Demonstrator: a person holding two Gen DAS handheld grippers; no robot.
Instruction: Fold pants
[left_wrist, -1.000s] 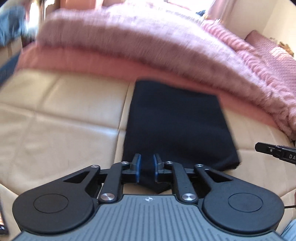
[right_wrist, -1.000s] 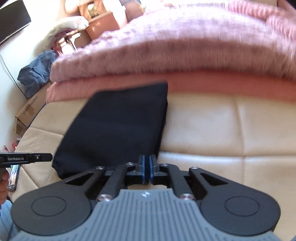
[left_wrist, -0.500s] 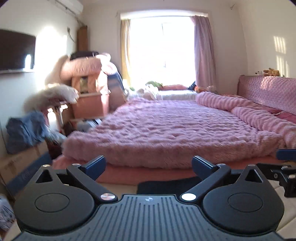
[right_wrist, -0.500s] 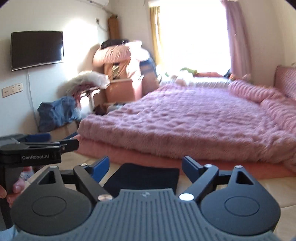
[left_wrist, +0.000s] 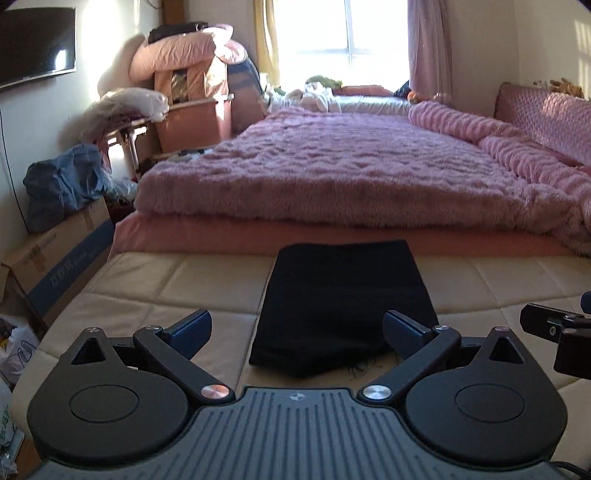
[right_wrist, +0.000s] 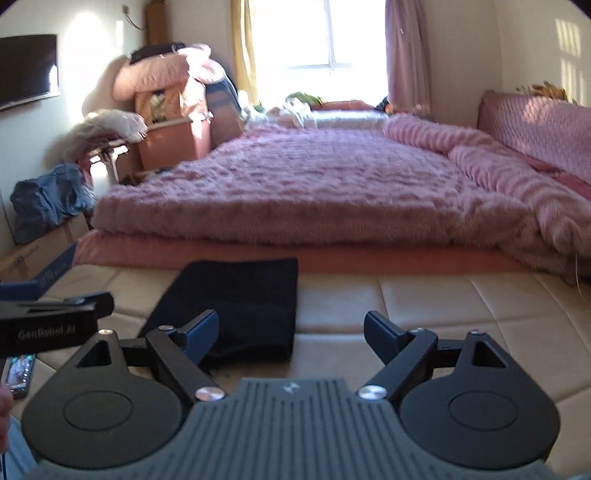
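Fingers spread wide on left gripper (left_wrist: 297, 326) and right gripper (right_wrist: 291, 332), grasping nothing; folded black pants (left_wrist: 343, 302) lying flat on cream quilted surface (left_wrist: 147, 288) below; likely soft, light; near corners offering best hold

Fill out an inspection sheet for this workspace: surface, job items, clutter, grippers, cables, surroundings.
Surface: beige quilted leather bench top, creased, bare around the garment.
Job's things: black fabric pants, folded into a flat rectangle, lying untouched.
Clutter: smartphone at the bench's left edge.
Grippers: left gripper and right gripper both hover with jaws wide apart, empty.
Cables: thin dark wire down the left wall.
Surroundings: pink fuzzy bedspread, cardboard box, wall-mounted television, sunlit window.
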